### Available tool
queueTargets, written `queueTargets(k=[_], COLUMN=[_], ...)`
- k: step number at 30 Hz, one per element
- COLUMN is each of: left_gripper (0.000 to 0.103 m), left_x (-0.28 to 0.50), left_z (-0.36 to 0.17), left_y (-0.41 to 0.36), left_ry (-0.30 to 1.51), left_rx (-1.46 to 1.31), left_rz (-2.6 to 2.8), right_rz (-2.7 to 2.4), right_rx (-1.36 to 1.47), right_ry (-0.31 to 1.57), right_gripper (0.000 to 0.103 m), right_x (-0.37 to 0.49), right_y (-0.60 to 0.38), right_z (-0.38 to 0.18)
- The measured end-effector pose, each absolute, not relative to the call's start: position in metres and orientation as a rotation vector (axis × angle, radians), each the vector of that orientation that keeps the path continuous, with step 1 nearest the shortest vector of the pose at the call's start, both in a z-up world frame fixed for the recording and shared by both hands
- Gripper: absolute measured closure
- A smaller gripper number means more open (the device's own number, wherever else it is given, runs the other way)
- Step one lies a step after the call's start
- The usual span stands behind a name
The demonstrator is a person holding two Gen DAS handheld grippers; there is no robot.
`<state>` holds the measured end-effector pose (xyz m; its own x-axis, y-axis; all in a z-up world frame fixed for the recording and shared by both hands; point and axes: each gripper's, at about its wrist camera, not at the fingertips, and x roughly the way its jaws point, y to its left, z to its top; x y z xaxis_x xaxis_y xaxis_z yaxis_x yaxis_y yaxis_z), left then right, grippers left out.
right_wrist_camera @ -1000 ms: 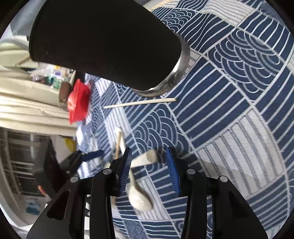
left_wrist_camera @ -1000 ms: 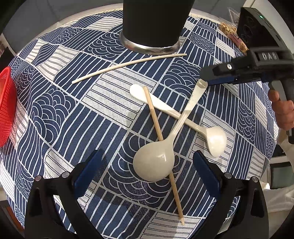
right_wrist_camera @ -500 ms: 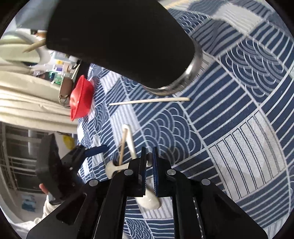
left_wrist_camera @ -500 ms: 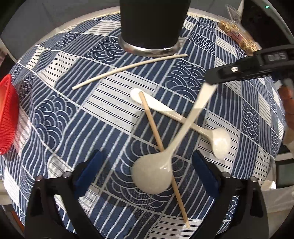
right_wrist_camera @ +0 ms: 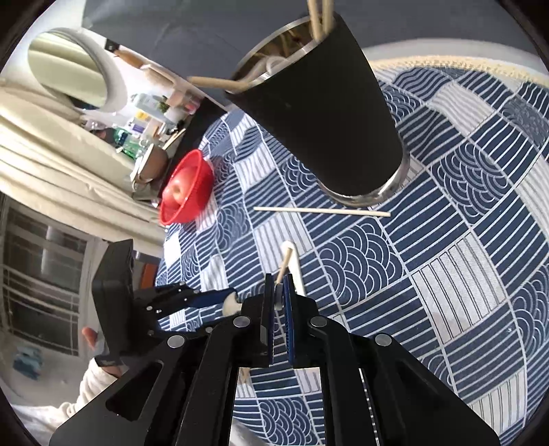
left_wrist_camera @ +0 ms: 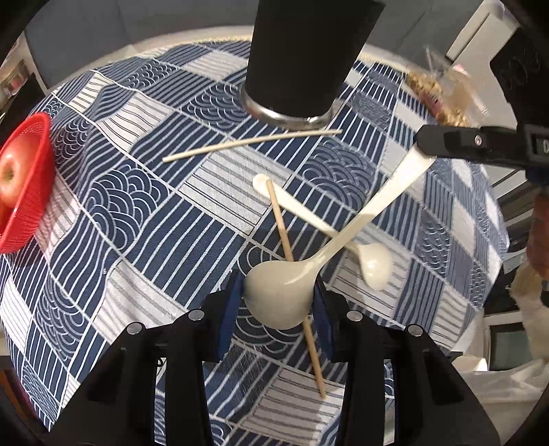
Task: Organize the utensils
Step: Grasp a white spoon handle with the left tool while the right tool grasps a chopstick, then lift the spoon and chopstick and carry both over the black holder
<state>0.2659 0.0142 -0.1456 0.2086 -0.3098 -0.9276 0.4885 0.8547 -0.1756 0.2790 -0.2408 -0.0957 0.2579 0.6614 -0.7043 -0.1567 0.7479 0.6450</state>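
2 grippers hold 1 white spoon above a blue patterned tablecloth. Right gripper is clamped on its handle end; left gripper has its blue pads against both sides of the bowl. Below lie a second spoon and 2 chopsticks, near a black cup. At the cloth's edge, a red basket holds an apple.

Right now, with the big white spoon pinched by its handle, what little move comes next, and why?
Probably lift the large white spoon up and over to the black cup. The right gripper is shut on its handle, its bowl sits off the cloth between the left gripper pads, and the cup already holds chopsticks.
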Motion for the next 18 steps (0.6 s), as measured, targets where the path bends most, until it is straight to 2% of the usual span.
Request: queueTargets(k=[18], left_gripper=[0.063], left_x=[0.242], left_z=[-0.077], left_y=[-0.019], left_ry=[1.122], left_rx=[0.246], left_rz=[-0.607], right_rz=[0.465], right_rx=[0.419], right_ry=[1.019], right_gripper=[0.098], right_x=[0.232], right_y=[-0.271], right_z=[-0.020])
